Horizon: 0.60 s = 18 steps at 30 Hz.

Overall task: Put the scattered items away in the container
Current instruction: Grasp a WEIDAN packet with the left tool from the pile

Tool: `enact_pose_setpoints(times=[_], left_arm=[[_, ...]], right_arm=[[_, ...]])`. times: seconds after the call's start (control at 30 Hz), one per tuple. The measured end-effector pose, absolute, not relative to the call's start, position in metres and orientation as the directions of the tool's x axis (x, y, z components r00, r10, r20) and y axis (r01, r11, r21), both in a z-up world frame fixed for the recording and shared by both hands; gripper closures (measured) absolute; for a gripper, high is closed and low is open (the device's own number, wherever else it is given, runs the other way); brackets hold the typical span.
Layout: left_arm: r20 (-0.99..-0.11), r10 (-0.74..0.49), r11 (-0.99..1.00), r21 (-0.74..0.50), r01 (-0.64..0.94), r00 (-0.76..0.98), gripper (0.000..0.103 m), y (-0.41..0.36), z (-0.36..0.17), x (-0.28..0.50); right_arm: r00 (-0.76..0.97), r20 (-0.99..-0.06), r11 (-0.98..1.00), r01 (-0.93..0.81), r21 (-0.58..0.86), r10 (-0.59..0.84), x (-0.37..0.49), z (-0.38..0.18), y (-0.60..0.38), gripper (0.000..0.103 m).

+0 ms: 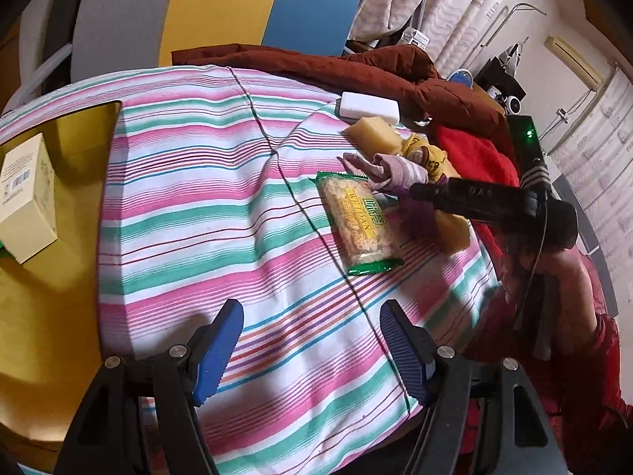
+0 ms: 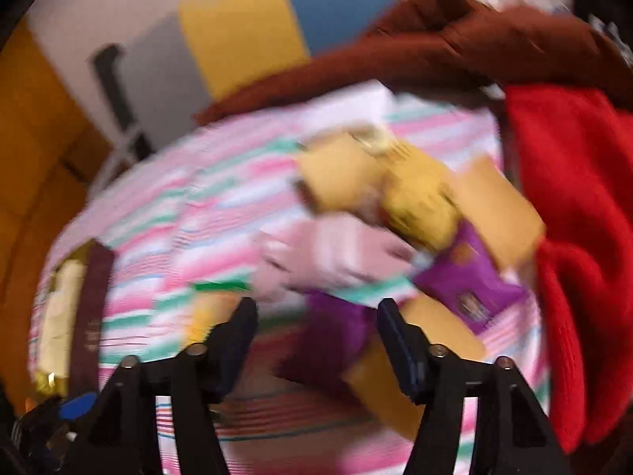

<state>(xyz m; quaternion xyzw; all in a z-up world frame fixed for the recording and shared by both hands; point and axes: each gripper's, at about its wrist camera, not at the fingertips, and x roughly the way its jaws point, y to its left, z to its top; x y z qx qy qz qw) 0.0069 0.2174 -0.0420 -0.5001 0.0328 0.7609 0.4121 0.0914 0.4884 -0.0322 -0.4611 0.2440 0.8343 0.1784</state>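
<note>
A: Starting with the left wrist view: report the left claw.

B: Jaws wide apart, nothing between them. It is pitched downward over the striped bedsheet. The snack bar packet lies ahead on the sheet, apart from the fingers. Beyond it sit a rolled pink sock, a yellow sponge and a white bar. The right claw's black body enters from the right edge, its tip at the sock. The yellow container is at the left, with a cream box inside.

A: Right wrist view?

B: Heavily blurred. The right claw is pitched down, jaws partly open. A purple packet lies between them; contact cannot be determined. The pink sock lies just ahead.
</note>
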Motion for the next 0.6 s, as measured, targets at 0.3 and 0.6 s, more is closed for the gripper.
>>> enact_pose_setpoints(times=[0.3,0.6], left_arm=[[-0.8,0.585,-0.627,-0.339,-0.701,-0.136,0.03,0.261,-0.04,0.003],[-0.821,0.56,-0.592,-0.3,-0.748,-0.113,0.03,0.307,-0.048,0.007]], right_arm=[[-0.376,-0.897,-0.911,-0.408,-0.066,0.233,0.064,-0.047,0.454,0.044],[-0.404,-0.895,-0.9,-0.436,0.009,0.187,0.075,-0.04,0.467,0.054]])
